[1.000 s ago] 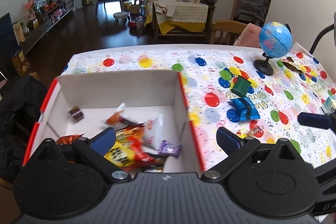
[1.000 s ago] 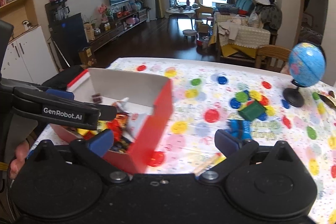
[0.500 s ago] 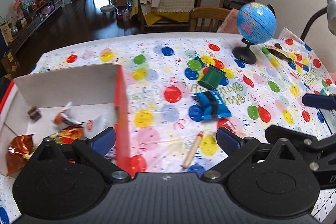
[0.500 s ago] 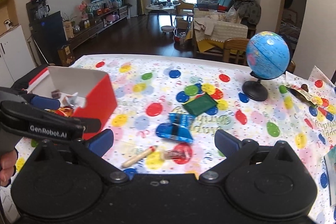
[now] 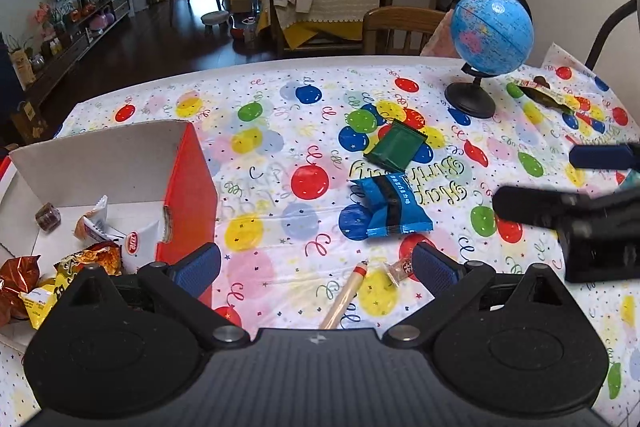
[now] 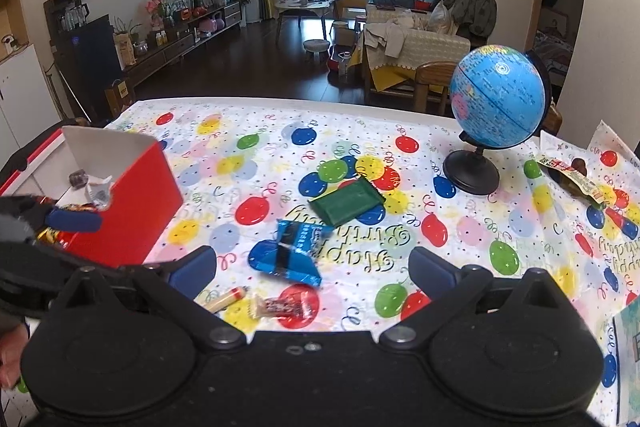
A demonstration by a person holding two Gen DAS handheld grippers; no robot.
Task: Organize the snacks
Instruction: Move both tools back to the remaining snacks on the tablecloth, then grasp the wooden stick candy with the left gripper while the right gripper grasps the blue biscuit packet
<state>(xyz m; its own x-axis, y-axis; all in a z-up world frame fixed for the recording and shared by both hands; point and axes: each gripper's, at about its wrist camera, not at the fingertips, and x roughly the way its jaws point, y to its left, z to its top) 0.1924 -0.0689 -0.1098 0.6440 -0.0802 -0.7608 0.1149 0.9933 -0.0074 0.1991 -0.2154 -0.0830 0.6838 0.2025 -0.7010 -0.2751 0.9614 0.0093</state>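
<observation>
While both claws are hanging wide open and empty over the worktop (image 5: 280,99), the left claw (image 5: 316,263) is sitting just above a tan stick snack (image 5: 344,297) and a small clear-wrapped candy (image 5: 398,269), and the right claw (image 6: 312,267) is hovering over the same pair and a blue packet (image 6: 286,253). The trouble I am expecting is crowding: both claws are pointing at one cluster, so they could be knocking together, or one could be nudging the round stick into rolling out from between its pads. The blue packet is looking puffy and slick, likely to be squirting sideways under a pinch, and the flat green packet (image 5: 396,149) beyond it is lying flush on the cloth, giving little edge to catch. Farther left, the red-sided box (image 5: 188,187) is standing open on the worktop with several wrapped snacks already inside; its near wall is looking torn, and a careless pass could be catching it. A globe (image 6: 498,103) is standing beyond, well apart.
</observation>
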